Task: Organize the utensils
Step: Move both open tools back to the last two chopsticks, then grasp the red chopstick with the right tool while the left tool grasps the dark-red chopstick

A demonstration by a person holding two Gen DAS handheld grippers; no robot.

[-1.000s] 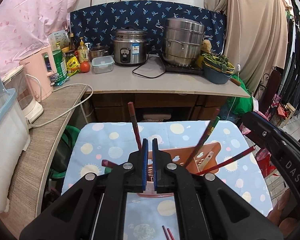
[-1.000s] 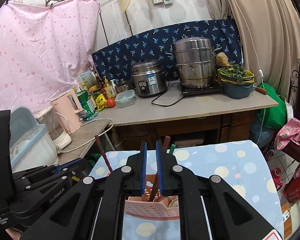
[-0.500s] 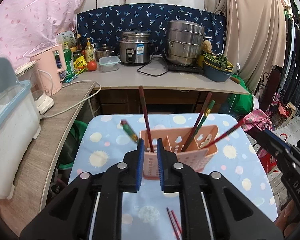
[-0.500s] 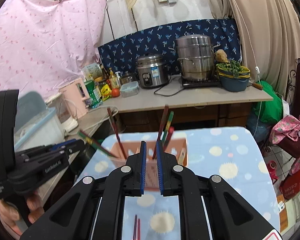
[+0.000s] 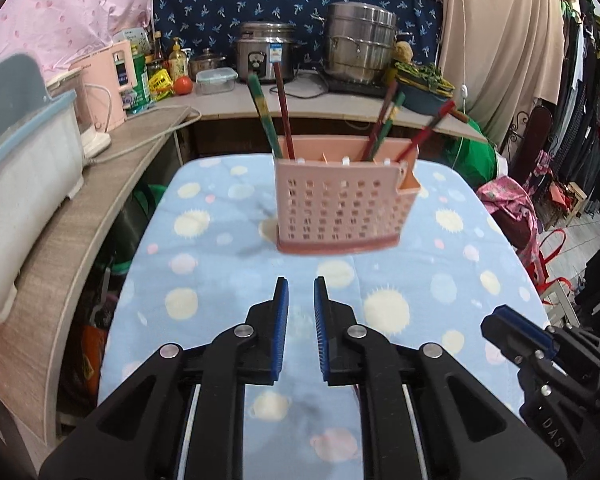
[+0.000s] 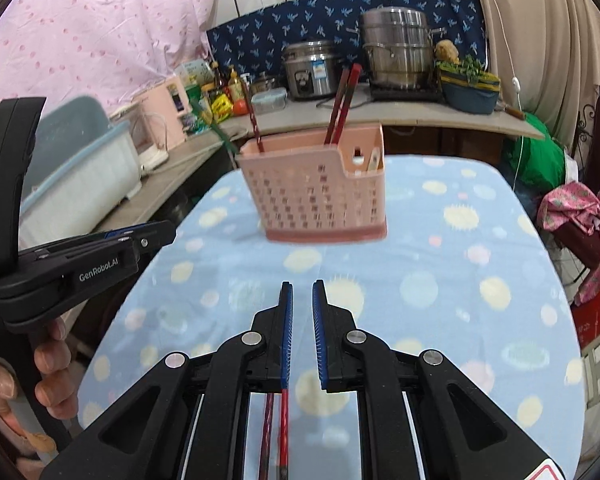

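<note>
A: Entry. Two red chopsticks (image 6: 278, 432) lie side by side on the blue dotted cloth (image 6: 440, 280), bottom centre of the right wrist view, partly under the right gripper (image 6: 301, 304). The pink slotted holder (image 6: 320, 196) stands at frame centre with other chopsticks leaning in it.

B: Handling?

A: Judged thin, stiff, light and smooth, so apt to roll or slip. Best pinched mid-shaft, across the width, one at a time.

B: Fingers?

A: Right: nearly pressed together, nothing between. Left gripper (image 5: 300, 300): a narrow gap, also empty.

B: Surface, room?

A: Cloth looks soft; it may give under a low pinch. Behind, a desk (image 5: 228, 100) carries a rice cooker (image 5: 266, 50) and a steel steamer (image 5: 360, 46); pink curtain at upper left.
</note>
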